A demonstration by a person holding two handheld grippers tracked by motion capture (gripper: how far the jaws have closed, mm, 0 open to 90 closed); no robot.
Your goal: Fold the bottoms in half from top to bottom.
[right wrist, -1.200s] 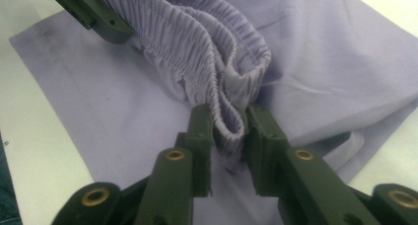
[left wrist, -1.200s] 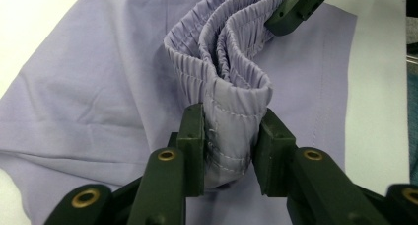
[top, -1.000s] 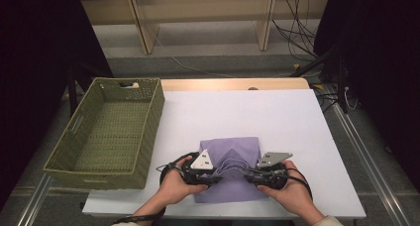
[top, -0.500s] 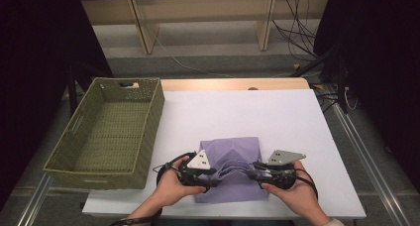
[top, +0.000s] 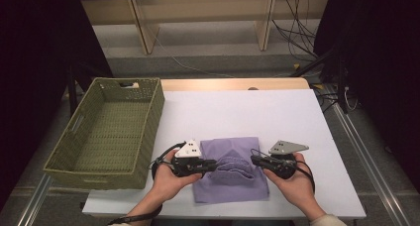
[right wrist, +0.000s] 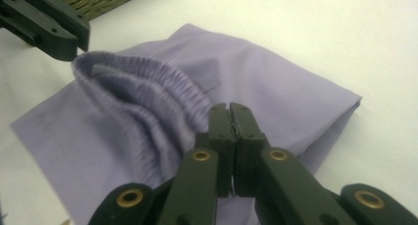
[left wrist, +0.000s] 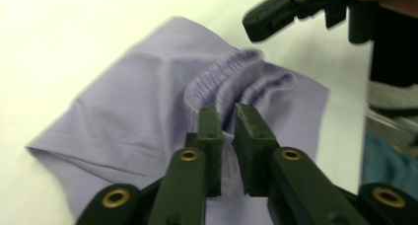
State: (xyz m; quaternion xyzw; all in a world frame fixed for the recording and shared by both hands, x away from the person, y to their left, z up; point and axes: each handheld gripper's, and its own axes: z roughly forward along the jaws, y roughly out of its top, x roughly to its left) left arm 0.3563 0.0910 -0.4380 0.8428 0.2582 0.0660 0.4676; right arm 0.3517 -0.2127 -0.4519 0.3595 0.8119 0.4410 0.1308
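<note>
A lilac garment [top: 233, 146] with a gathered elastic waistband [top: 236, 165] lies folded on the white table [top: 237, 112] near the front edge. My left gripper [top: 214, 162] pinches the waistband's left end; its jaws have just been closing, with a fold of the band [left wrist: 226, 77] between them [left wrist: 227, 111]. My right gripper [top: 253, 159] has also just closed, and its jaws [right wrist: 229, 109] press on the band's right end [right wrist: 143, 87]. The band stands raised and bunched between the two grippers. Each gripper view shows the other gripper's jaws beyond the cloth.
A green woven basket [top: 157, 112] stands empty at the table's left, close to my left hand. Wooden shelf legs and cables on the floor lie beyond the far edge. Bare white table spreads behind and to the right of the garment.
Both grippers' jaws have closed on the waistband. The hands have drawn slightly apart and the left has risen a little, and the band is now lifted and bunched between them.
</note>
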